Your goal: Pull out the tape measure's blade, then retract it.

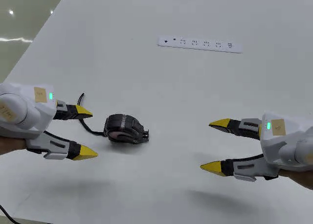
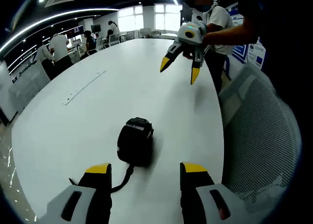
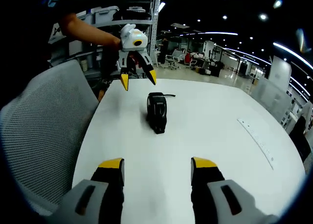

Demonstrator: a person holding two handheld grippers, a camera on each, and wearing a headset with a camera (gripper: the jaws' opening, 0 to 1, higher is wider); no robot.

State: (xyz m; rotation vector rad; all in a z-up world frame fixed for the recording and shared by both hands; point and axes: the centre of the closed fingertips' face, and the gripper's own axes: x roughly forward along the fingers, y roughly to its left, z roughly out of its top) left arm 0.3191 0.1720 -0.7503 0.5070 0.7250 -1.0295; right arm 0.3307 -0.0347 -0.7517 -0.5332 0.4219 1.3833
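A black tape measure [image 1: 124, 128] lies on its side on the white table [image 1: 195, 106], with a black wrist cord trailing to its left; its blade end points right. My left gripper [image 1: 87, 132] hovers open just left of it, yellow tips either side of the cord. From the left gripper view the tape measure [image 2: 135, 141] sits a short way ahead of the open left gripper [image 2: 146, 168]. My right gripper [image 1: 215, 145] is open, well to the right and apart from it. In the right gripper view the tape measure [image 3: 157, 111] lies farther ahead of the right gripper [image 3: 157, 164].
A white power strip [image 1: 199, 43] lies at the far side of the table. A mesh-backed chair [image 2: 259, 131] stands at the table's near edge. The table edge runs along the left, with floor beyond. People stand in the room behind.
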